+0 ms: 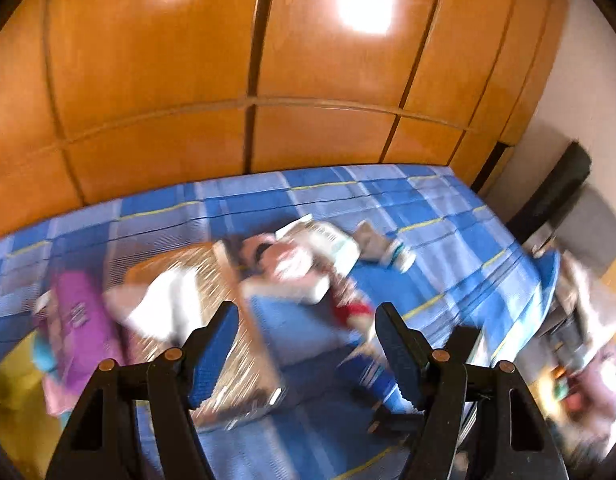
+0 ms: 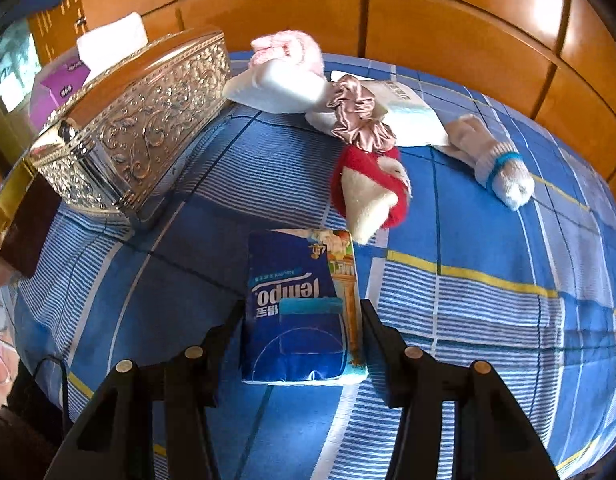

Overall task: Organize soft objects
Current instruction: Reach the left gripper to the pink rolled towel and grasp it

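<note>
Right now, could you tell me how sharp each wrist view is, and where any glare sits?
Left wrist view: motion-smeared across the bedspread, with window glare on the wardrobe doors. Right wrist view: crisp, the tissue pack lettering legible, mild glare on the wardrobe's upper right.

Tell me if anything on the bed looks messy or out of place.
Yes. Beyond the Tempo tissue pack, a scrunchie, white packets and a red-and-cream plush piece lie heaped askew; a lone sock lies apart.

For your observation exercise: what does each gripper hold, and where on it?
Right gripper: blue tissue pack, gripped across its long sides near one end. Left gripper: nothing, open.
</note>
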### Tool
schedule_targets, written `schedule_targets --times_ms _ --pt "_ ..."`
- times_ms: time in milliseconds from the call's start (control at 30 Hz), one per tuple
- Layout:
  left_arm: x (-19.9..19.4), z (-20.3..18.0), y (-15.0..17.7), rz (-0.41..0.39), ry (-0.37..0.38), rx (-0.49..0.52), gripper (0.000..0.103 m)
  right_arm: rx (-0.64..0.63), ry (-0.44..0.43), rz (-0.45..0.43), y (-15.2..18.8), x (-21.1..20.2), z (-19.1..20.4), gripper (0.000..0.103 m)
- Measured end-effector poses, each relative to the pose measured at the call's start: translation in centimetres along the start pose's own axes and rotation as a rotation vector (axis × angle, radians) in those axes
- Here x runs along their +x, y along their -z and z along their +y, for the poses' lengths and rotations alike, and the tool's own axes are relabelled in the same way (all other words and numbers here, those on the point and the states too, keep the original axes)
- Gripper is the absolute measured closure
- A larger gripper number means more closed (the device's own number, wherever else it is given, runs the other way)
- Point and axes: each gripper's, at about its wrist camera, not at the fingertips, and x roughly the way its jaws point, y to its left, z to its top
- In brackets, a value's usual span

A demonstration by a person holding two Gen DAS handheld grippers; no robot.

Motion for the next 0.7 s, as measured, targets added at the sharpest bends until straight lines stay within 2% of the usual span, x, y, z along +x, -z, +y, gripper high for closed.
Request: schedule_targets --times_ms 133,300,467,567,700 --pt "4.7 -0.7 -5.1 0.090 -0.007 -0.027 0.032 0.005 -0.008 -0.010 0.0 0.2 -0.7 0.049" --pt "12.4 -0.4 -8.9 0.299 -0.016 -0.072 0.032 0.020 -0.029 -0.015 0.3 0.4 -1.8 0.049" --pt "18.6 0.3 -9.2 0.495 -0.127 -0.032 0.037 0.042 -0.051 -0.023 0.0 0.6 -3.2 0.049" --pt "20.3 0.9 -8.8 0.543 -0.191 -0.003 0.039 0.052 -0.057 -0.028 0.0 0.5 -3.6 0.049" --pt "22.0 1.6 -7.7 0.598 -0.232 0.018 0.041 0.065 -0.065 -0.034 0.1 0.3 -3.8 0.049"
